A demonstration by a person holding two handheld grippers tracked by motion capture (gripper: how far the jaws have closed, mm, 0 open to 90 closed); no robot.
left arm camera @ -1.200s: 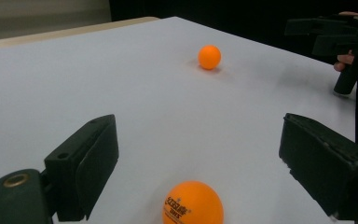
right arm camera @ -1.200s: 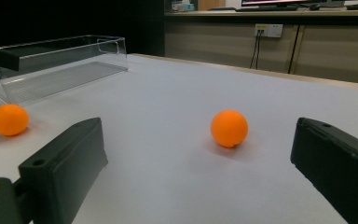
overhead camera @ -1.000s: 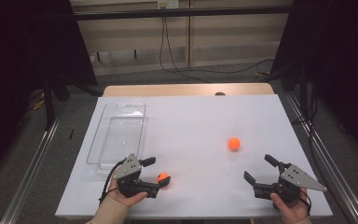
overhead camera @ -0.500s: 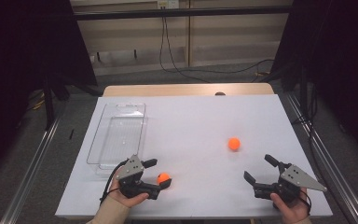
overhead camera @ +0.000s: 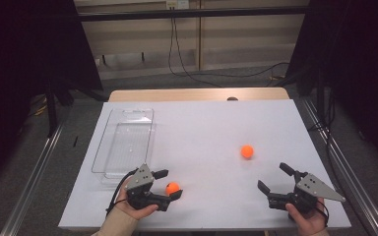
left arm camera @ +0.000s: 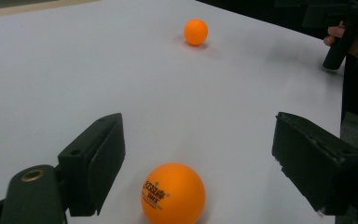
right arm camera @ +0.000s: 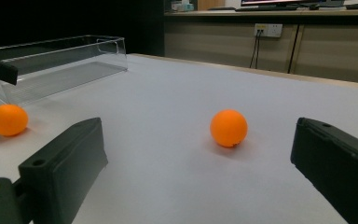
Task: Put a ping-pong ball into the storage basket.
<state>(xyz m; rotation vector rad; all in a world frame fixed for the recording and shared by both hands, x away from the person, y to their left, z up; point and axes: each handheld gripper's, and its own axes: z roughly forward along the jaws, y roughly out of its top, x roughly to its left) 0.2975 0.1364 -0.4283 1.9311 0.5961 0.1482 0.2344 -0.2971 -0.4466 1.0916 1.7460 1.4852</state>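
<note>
The left gripper rests low at the near left of the table, jaws spread wide around the near ball, which sits on the table between them, touching neither; printed lettering shows on it in the left gripper view. The right gripper sits at the near right, jaws wide open and holding nothing. The far ball lies on the table ahead of it, well apart from its jaws. A clear tray stands at the left, just beyond the left gripper
</note>
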